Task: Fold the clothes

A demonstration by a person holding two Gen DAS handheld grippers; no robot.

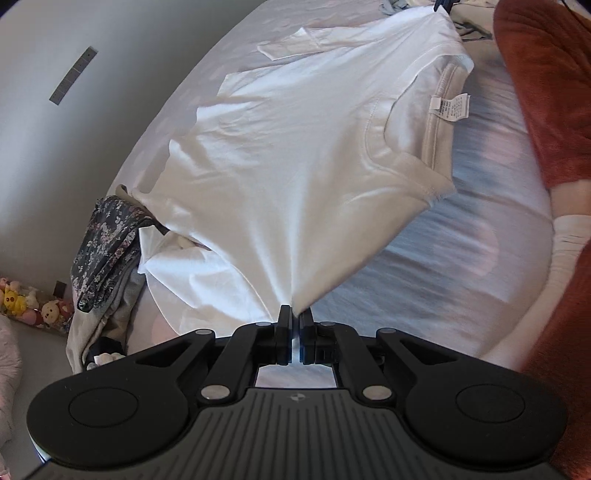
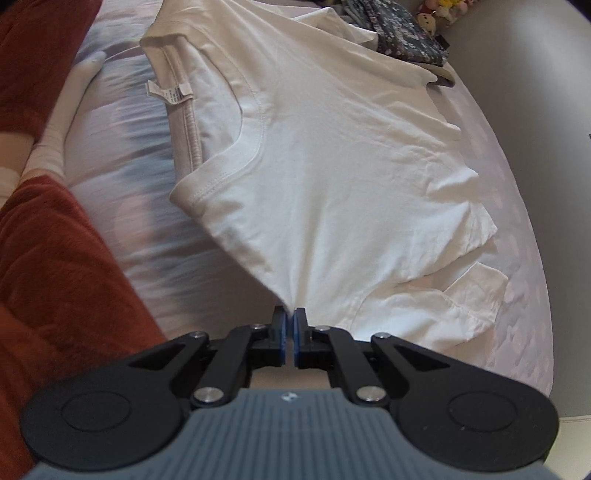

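One white t-shirt (image 1: 295,147), two grippers, one pile of other clothes, one care tag.

Left gripper (image 1: 295,317): fingers (image 1: 283,325) pressed nearly together, pinching a bunched bit of the white t-shirt at its shoulder edge; fabric fans out from the pinch in tension creases. Right gripper (image 2: 290,319): fingers (image 2: 301,325) likewise pressed together with blue pads showing, pinching the shirt's other shoulder edge, same fan of creases. In the left wrist view the right gripper shows as a small dark tip at the shirt's far corner (image 1: 443,5).

The t-shirt is stretched between the two grippers, its near part lifted off the bed (image 1: 424,266) and the far part trailing on the sheet. Neck opening faces the person, ribbed collar (image 2: 186,125) visible, one care tag (image 1: 450,107) sticking out of the collar. One short sleeve (image 2: 476,295) lies wrinkled on the bed by the right gripper; the other sleeve (image 1: 184,273) droops near the left gripper. Plain white, no print visible, lightly wrinkled.

Bed sheet is pale with faint pink pattern, blurred near the person. Dark floral garment (image 1: 107,251) in the pile at the bed edge, touching the shirt's hem. Several plush toys (image 1: 33,302) on the floor by the wall. Person's rust-red fleece sleeve (image 1: 546,92) at frame side.
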